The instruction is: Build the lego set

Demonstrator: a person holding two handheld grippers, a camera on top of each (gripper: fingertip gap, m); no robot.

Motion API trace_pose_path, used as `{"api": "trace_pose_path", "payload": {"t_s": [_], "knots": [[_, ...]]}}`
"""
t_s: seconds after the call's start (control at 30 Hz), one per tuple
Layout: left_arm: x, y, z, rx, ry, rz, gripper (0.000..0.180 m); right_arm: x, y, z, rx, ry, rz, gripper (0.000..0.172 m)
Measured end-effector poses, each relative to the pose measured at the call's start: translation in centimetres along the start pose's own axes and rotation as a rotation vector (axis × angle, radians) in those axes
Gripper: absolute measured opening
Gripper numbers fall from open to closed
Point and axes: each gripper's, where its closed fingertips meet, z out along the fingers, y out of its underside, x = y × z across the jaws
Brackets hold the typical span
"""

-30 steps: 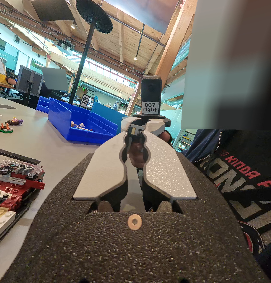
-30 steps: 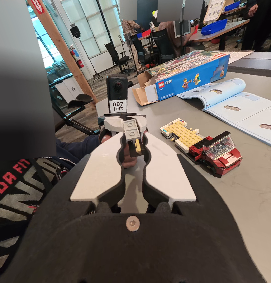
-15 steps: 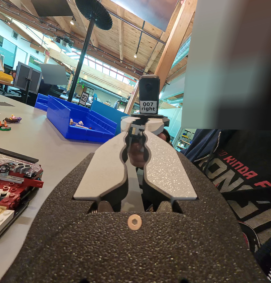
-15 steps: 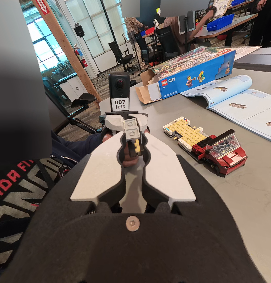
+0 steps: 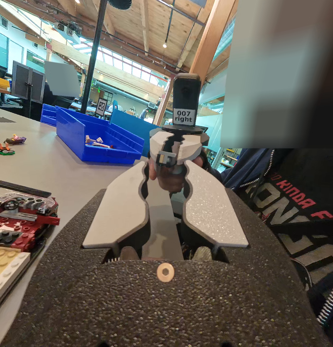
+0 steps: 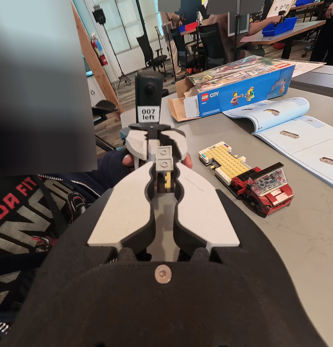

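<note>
My right gripper (image 6: 163, 167) is shut on a small brick assembly: a grey two-stud plate (image 6: 163, 159) on top, with a tan piece (image 6: 168, 181) and a black piece below it. It holds the assembly in the air above the table's near edge. My left gripper (image 5: 165, 165) is open and empty, facing the right one nose to nose. In the left wrist view the assembly (image 5: 165, 158) sits at the right gripper's (image 5: 175, 150) tips, just beyond my spread left fingers (image 5: 124, 197). In the right wrist view the left gripper (image 6: 156, 144) stands just behind the grey plate with its jaws apart.
A dark red brick car with a tan flatbed (image 6: 256, 185) stands on the grey table (image 6: 303, 234) to the right. An open instruction booklet (image 6: 293, 127) and a blue toy box (image 6: 237, 88) lie beyond. A blue bin (image 5: 98, 139) and small models (image 5: 4, 150) are across the table. A person's torso is close. The grippers are tip to tip, or close to it.
My left gripper has opened, let go of the brick assembly and drawn back a little. My right gripper stays shut on the assembly and has closed slightly tighter on it.
</note>
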Motion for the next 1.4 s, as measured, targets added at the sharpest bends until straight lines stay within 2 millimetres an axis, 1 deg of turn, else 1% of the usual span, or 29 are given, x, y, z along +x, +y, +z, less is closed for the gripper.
{"api": "trace_pose_path", "payload": {"t_s": [0.07,0.17,0.33,0.43,0.53,0.73,0.87,1.13,1.23,1.33,1.4], "knots": [[-0.2,-0.2,0.0,-0.011,-0.003,0.003,0.033,-0.1,0.1,0.0,-0.022,0.001,-0.024,0.017],[0.1,-0.5,0.1,-0.036,0.024,0.022,0.028,-0.2,0.5,0.0,-0.06,0.008,-0.063,0.017],[0.5,0.8,0.7,-0.16,0.016,0.127,0.025,-0.4,0.7,0.2,-0.078,0.006,-0.082,0.017],[0.4,0.5,0.6,-0.148,0.018,0.113,0.02,-0.6,0.5,0.2,-0.072,-0.004,-0.091,0.016],[0.5,0.7,0.5,-0.15,0.029,0.1,0.02,-0.7,0.7,0.2,-0.086,-0.002,-0.113,0.017],[0.5,0.8,0.5,-0.149,0.067,0.007,0.019,-0.8,0.6,0.3,-0.099,0.002,-0.131,0.016],[0.5,1.0,0.4,-0.15,0.071,0.031,0.019,-0.8,0.8,0.3,-0.108,-0.001,-0.124,0.016],[0.4,1.4,0.3,-0.174,0.054,0.164,0.018,-0.8,1.2,0.3,-0.123,-0.01,-0.118,0.016],[0.4,1.4,0.4,-0.168,0.042,0.177,0.019,-0.8,1.2,0.3,-0.117,-0.006,-0.128,0.017],[0.5,1.4,0.4,-0.155,0.048,0.146,0.019,-0.8,1.0,0.3,-0.096,-0.008,-0.125,0.017],[0.5,1.5,0.3,-0.158,0.051,0.126,0.026,-0.7,0.5,0.2,-0.056,-0.021,-0.09,0.017]]}}
